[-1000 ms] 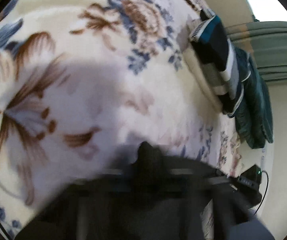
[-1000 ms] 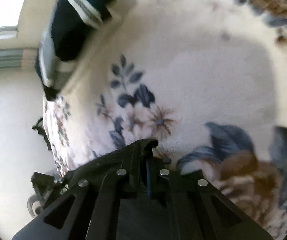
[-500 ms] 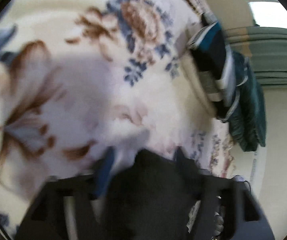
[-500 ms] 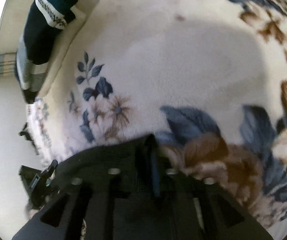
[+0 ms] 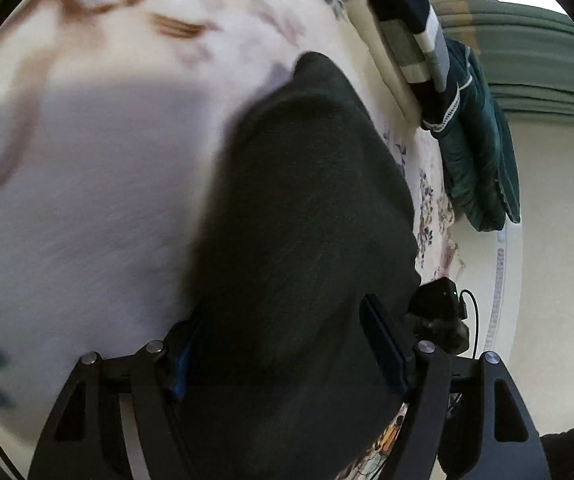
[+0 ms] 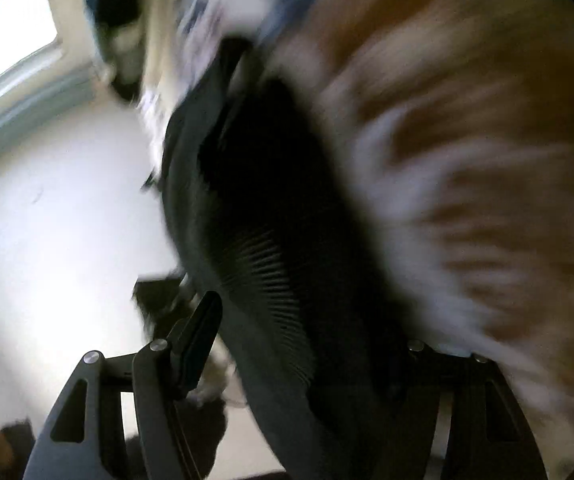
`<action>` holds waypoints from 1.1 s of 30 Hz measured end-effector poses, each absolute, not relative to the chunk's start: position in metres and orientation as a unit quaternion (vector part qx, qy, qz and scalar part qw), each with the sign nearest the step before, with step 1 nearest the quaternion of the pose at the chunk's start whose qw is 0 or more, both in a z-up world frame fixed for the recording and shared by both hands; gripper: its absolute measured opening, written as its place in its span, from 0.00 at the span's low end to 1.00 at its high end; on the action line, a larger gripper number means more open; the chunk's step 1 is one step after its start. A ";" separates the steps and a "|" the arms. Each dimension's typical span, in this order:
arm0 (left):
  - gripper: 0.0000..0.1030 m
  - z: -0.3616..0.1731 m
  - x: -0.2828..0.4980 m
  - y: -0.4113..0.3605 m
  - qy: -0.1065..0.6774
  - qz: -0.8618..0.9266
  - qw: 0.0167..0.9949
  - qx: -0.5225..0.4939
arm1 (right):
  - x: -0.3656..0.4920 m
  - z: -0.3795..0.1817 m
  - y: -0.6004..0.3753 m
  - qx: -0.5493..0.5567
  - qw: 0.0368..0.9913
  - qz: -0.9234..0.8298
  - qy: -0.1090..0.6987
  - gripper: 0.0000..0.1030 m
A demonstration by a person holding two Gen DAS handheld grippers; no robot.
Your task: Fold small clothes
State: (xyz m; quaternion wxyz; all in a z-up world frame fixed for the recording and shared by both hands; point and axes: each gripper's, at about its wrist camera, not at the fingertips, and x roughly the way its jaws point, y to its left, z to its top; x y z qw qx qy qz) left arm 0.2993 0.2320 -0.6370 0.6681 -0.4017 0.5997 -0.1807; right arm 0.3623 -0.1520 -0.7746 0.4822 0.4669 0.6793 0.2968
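Opening over the small black garment on the floral blanket

Left wrist view: our left gripper (image 5: 287,354) stands wide, its jaws just opened, with the black garment (image 5: 307,200) lying between them but unpinched, near the floral blanket's (image 5: 87,180) far edge beside stacked folded clothes (image 5: 415,36); right wrist view, blurred: our right gripper (image 6: 307,344) has likewise just spread, the garment's ribbed cuff (image 6: 271,272) between its jaws, seemingly loose; we judge a fold being started; next, close on an edge.
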 end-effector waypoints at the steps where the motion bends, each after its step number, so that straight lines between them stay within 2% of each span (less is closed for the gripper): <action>1: 0.67 -0.636 0.302 0.231 0.594 -0.179 0.673 -0.402 | 0.367 -0.777 -0.139 0.456 0.479 0.306 0.685 0.68; 2: 0.62 -0.632 0.304 0.228 0.585 -0.178 0.681 -0.402 | 0.370 -0.776 -0.134 0.452 0.479 0.308 0.686 0.68; 3: 0.27 -0.625 0.305 0.226 0.576 -0.174 0.697 -0.390 | 0.373 -0.775 -0.131 0.451 0.480 0.307 0.687 0.64; 4: 0.22 -0.619 0.306 0.223 0.576 -0.167 0.708 -0.373 | 0.375 -0.772 -0.131 0.455 0.484 0.300 0.684 0.56; 5: 0.21 -0.612 0.307 0.221 0.572 -0.168 0.715 -0.364 | 0.375 -0.770 -0.132 0.454 0.492 0.291 0.683 0.29; 6: 0.20 -0.603 0.307 0.218 0.569 -0.165 0.723 -0.355 | 0.374 -0.766 -0.134 0.459 0.495 0.288 0.679 0.26; 12: 0.19 -0.562 0.329 0.208 0.569 -0.172 0.726 -0.345 | 0.371 -0.714 -0.132 0.435 0.547 0.264 0.664 0.24; 18: 0.19 -0.507 0.386 0.207 0.552 -0.192 0.741 -0.331 | 0.408 -0.646 -0.147 0.435 0.582 0.263 0.635 0.24; 25: 0.19 -0.451 0.506 0.196 0.512 -0.211 0.771 -0.314 | 0.516 -0.560 -0.172 0.417 0.637 0.262 0.594 0.24; 29: 0.19 -0.444 0.593 0.191 0.496 -0.212 0.784 -0.308 | 0.591 -0.544 -0.186 0.416 0.655 0.253 0.578 0.24; 33: 0.20 -0.461 0.655 0.187 0.499 -0.208 0.794 -0.276 | 0.671 -0.551 -0.194 0.400 0.670 0.244 0.575 0.24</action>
